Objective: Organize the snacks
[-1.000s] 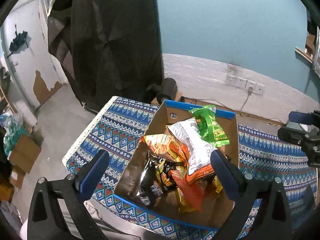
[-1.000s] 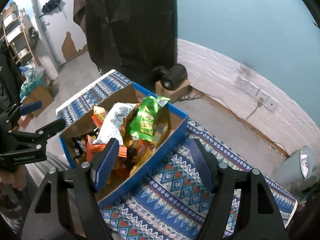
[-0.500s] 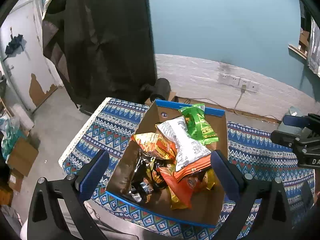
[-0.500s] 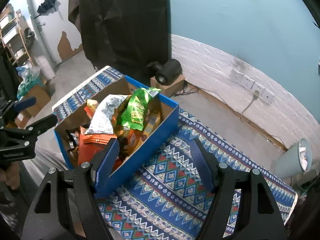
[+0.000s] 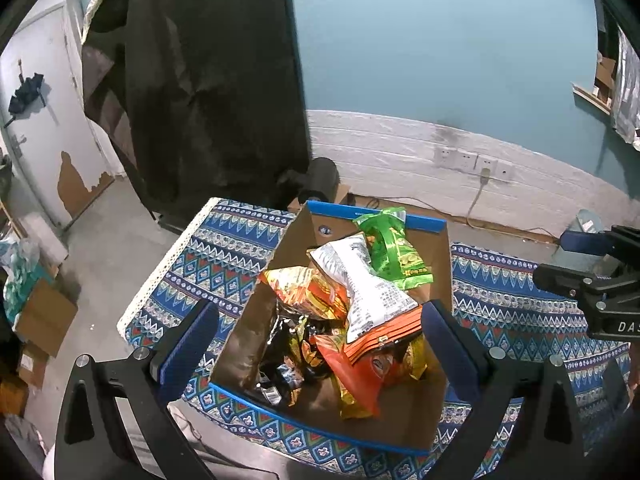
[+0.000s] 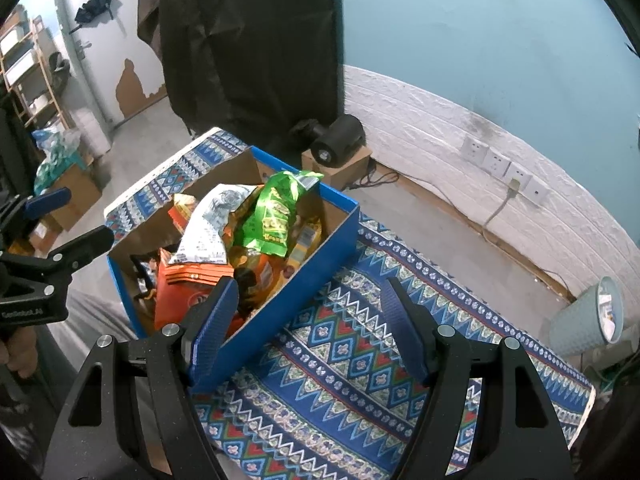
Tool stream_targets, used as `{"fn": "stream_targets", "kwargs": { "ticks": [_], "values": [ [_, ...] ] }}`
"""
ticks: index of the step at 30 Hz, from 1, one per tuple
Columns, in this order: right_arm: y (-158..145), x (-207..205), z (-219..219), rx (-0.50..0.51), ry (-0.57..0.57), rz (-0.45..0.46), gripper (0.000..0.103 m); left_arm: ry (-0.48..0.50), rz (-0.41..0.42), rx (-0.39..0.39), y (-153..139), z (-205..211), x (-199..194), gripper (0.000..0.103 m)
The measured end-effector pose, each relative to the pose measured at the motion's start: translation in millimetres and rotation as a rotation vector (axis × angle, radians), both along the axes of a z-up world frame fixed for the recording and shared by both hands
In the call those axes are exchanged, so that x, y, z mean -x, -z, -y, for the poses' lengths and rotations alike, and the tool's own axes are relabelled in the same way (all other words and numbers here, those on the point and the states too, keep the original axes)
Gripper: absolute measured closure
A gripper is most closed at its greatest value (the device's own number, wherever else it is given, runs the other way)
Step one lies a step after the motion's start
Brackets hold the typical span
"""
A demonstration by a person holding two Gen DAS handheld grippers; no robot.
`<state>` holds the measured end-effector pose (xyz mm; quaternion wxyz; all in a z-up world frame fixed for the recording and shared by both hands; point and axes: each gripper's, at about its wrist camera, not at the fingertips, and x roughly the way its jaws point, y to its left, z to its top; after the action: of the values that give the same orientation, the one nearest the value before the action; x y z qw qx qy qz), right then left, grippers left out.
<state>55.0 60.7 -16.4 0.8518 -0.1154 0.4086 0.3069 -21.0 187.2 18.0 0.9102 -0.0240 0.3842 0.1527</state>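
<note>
Blue-edged cardboard made up the box (image 5: 376,216) that stood on the patterned table (image 5: 224,248), its brown inner walls bare on the left and its load of snack bags heaped toward the right. From left to right in the left wrist view, a crumpled black packet (image 5: 284,360) lay low against the inner wall, an orange-and-yellow foil bag (image 5: 308,288) sat above it, a white bag (image 5: 360,280) with small print leaned across the middle, and a green bag (image 5: 394,248) rested at the far right corner by the blue rim. A flat orange pack (image 5: 384,336) lay under the white bag's lower end.

The left tongs (image 5: 320,340) hung above the near end of the box, jaws spread wide on either side of the pile, with nothing gripped and no pad touching a bag. The right tongs (image 6: 310,320) were held apart too, gaping and empty; the left finger (image 6: 212,320) stood in front of the box's near corner, the right one over the bare cloth beside the box. Each pair of tongs showed at the edge of the other's view.

Beyond the table, a black cylindrical device (image 6: 338,144) sat on a small carton by the white wall, and a pale bin (image 6: 588,320) stood on the floor at the far right.
</note>
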Motion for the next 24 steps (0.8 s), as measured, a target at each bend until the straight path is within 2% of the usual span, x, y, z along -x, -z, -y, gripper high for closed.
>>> {"fn": "stream_targets", "kwargs": {
  "ticks": [24],
  "values": [
    [1.0,0.3,-2.1,0.006,-0.005,-0.003,0.030,-0.009,-0.005,-0.024,0.6,5.0,1.2,0.001]
  ]
}}
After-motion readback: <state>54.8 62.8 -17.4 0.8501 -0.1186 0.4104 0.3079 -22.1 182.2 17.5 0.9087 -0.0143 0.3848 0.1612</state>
